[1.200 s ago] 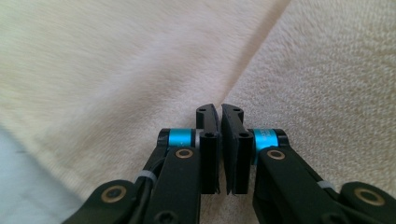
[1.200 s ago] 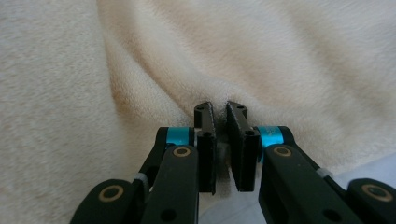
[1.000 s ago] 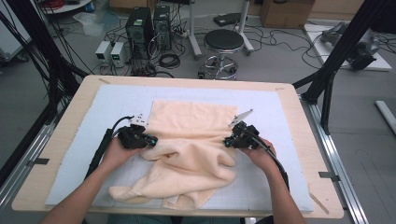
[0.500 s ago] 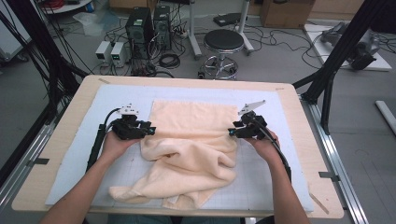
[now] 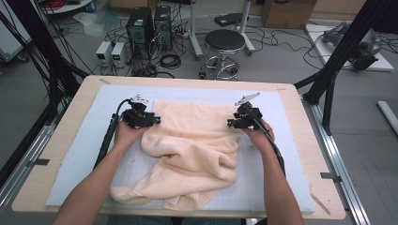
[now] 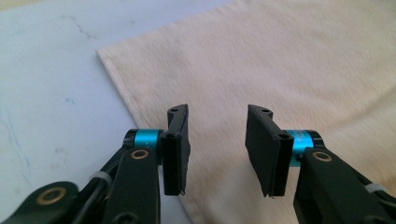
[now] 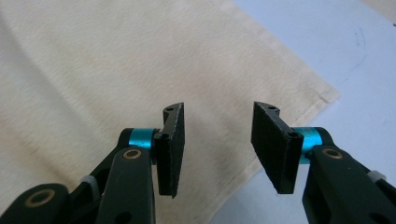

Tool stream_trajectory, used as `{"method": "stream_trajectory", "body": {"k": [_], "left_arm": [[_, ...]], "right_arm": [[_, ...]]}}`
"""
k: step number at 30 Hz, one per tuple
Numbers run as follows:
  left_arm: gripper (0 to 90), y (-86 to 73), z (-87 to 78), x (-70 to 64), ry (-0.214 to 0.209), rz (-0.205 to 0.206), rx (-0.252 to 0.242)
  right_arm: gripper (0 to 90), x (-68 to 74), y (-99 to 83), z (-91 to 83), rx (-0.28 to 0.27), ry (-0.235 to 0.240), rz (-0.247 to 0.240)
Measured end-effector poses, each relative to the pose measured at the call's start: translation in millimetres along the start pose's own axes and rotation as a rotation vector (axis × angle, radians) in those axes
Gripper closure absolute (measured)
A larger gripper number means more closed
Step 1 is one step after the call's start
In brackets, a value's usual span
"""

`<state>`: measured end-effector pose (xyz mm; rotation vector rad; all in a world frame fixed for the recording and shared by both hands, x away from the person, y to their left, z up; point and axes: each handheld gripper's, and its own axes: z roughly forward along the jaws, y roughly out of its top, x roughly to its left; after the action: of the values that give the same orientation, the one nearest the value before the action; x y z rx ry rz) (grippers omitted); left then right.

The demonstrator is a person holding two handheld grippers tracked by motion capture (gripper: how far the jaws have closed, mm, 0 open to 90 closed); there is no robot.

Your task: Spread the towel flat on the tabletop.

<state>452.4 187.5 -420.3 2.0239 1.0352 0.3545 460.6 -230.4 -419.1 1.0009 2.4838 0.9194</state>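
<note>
Left gripper (image 5: 151,120) hovering with jaws apart over the left edge of the cream towel (image 5: 187,154), towel lying half spread, half bunched on the pale blue mat (image 5: 80,154), right gripper (image 5: 231,123) hovering with jaws apart over the towel's far right corner

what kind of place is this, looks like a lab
Most likely a robotics lab: computer towers and loose cables on the floor, black rig struts, and a work table bearing a towel.
</note>
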Motion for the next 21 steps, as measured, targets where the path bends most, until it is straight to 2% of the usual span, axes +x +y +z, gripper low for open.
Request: {"method": "stream_trajectory", "body": {"k": [1,3,5,6,7,8,9,10,11,12,13,15,17,18,19,21], "left_arm": [[59.2,1.4,-0.3,1.8,-0.013,-0.005,-0.009],[59.9,3.1,-0.1,5.0,0.007,0.002,-0.006],[59.8,0.6,5.0,9.4,0.027,-0.009,0.031],[58.9,-4.3,12.9,11.9,0.039,-0.019,0.075],[57.3,-6.5,15.1,12.7,0.033,-0.014,0.082],[56.9,-7.1,15.2,12.7,0.032,-0.011,0.069],[59.1,-6.3,15.0,12.5,0.053,0.002,0.080],[65.9,-6.1,14.8,12.2,0.069,0.018,0.081],[70.2,-6.0,14.7,13.3,0.073,0.012,0.079],[74.2,-5.9,14.5,15.9,0.078,-0.004,0.076],[82.9,-6.2,14.5,17.5,0.076,-0.011,0.073],[86.5,-5.4,16.1,17.9,0.084,-0.011,0.066],[87.3,-0.2,19.2,16.3,0.124,0.015,0.076],[87.6,3.6,20.2,16.5,0.154,0.031,0.081],[87.7,7.9,21.3,18.1,0.172,0.029,0.069],[87.8,21.3,19.9,23.3,0.219,0.023,0.040]], "right_arm": [[54.1,-4.0,0.0,1.8,0.010,0.013,0.018],[54.5,-6.5,-0.2,1.6,0.010,-0.003,0.021],[54.2,-9.2,-1.6,2.6,0.009,-0.016,0.027],[54.2,-10.9,-2.7,4.3,0.019,-0.022,0.021],[54.4,-11.5,-5.2,8.8,0.049,-0.015,0.034],[55.5,-11.9,-6.0,9.9,0.045,-0.009,0.040],[57.3,-12.2,-6.1,10.2,0.040,-0.003,0.048],[61.4,-13.0,-6.3,10.7,0.036,0.008,0.049],[64.8,-13.1,-6.4,10.8,0.033,0.015,0.051],[72.5,-13.8,-6.0,10.8,0.032,0.026,0.049],[81.5,-14.2,-4.7,11.3,0.036,0.039,0.054],[85.9,-14.8,0.8,13.2,0.061,0.053,0.053],[86.6,-12.1,6.8,16.0,0.051,0.032,0.012],[86.6,-13.4,9.5,18.1,0.058,0.031,0.019],[86.7,-16.3,14.8,19.3,0.075,0.029,0.029],[86.8,-21.6,28.0,12.1,0.012,-0.032,0.010]]}}
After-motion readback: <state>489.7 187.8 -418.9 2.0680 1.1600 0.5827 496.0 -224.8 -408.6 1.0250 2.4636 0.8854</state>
